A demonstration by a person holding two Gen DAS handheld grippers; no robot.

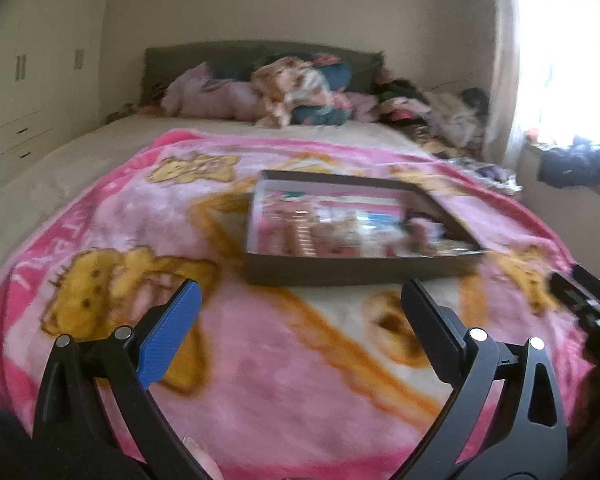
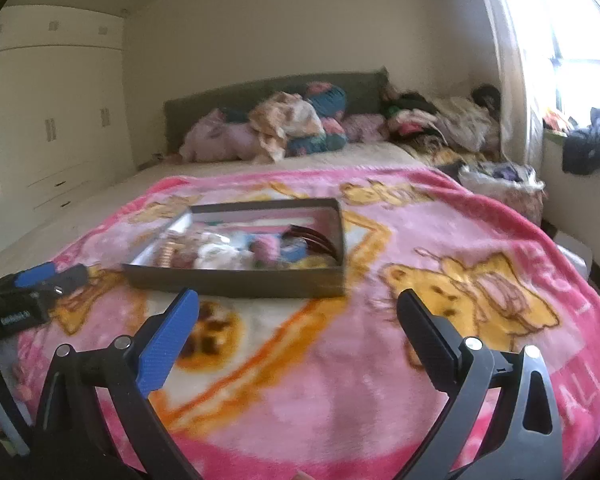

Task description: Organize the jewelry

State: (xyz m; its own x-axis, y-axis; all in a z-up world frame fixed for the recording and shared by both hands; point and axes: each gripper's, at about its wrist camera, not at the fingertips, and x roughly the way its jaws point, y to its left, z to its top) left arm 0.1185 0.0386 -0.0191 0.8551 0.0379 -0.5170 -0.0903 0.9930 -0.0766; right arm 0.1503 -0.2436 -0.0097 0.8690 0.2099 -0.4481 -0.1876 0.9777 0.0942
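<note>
Both claws hang released and empty above the blanket (image 1: 260,360): the left gripper (image 1: 300,312) and the right gripper (image 2: 298,314) each show their jaws spread wide with nothing between the pads. They sit side by side, low over the near end of the bed (image 2: 80,196), both aimed at the box (image 2: 240,276), probably so that either one can reach in without crossing the other.

That box is a shallow, dark-walled tray without a lid, lying flat on the blanket ahead of both grippers and touching neither. Inside it lies the jewelry (image 2: 220,254), a blurred jumble of pink, white and gold pieces, with what look like dark curved bands (image 2: 320,240) leaning at the far right corner. Blur hides whether the pieces are sorted or simply heaped, so the scene fits jewelry waiting to be arranged as well as jewelry already gathered into the box.

The soft blanket likely serves to stop small pieces rolling away. Clothes (image 1: 292,88) are piled at the headboard, well apart from the box.
</note>
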